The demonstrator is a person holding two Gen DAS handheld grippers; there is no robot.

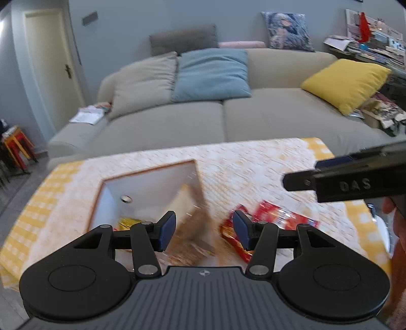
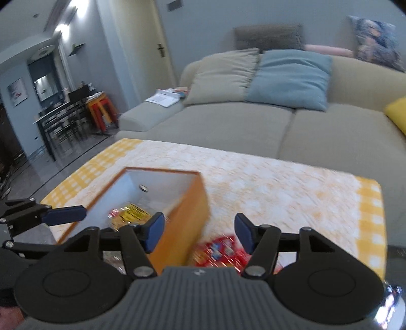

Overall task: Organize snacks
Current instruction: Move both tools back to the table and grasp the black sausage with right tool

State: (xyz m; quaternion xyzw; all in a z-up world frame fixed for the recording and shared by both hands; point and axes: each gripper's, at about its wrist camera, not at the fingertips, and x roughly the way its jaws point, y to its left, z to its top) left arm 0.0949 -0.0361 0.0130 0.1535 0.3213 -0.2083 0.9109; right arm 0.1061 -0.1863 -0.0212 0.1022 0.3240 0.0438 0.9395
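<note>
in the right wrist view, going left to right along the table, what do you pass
The other (left) claw's blue-padded fingers at the left edge → orange-walled open box with white inside holding yellow snack packets → red snack packets lying on the cloth → yellow-checked border of the tablecloth.

Beige sofa (cushions scattered) against grey wall.

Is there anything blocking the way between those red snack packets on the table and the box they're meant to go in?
Only the box's own side. The red snack packets lie on the tablecloth right beside the orange box, whose near wall stands between them and its open top. Nothing else visible sits between. Both grippers, left gripper and right gripper, are open and empty.
</note>
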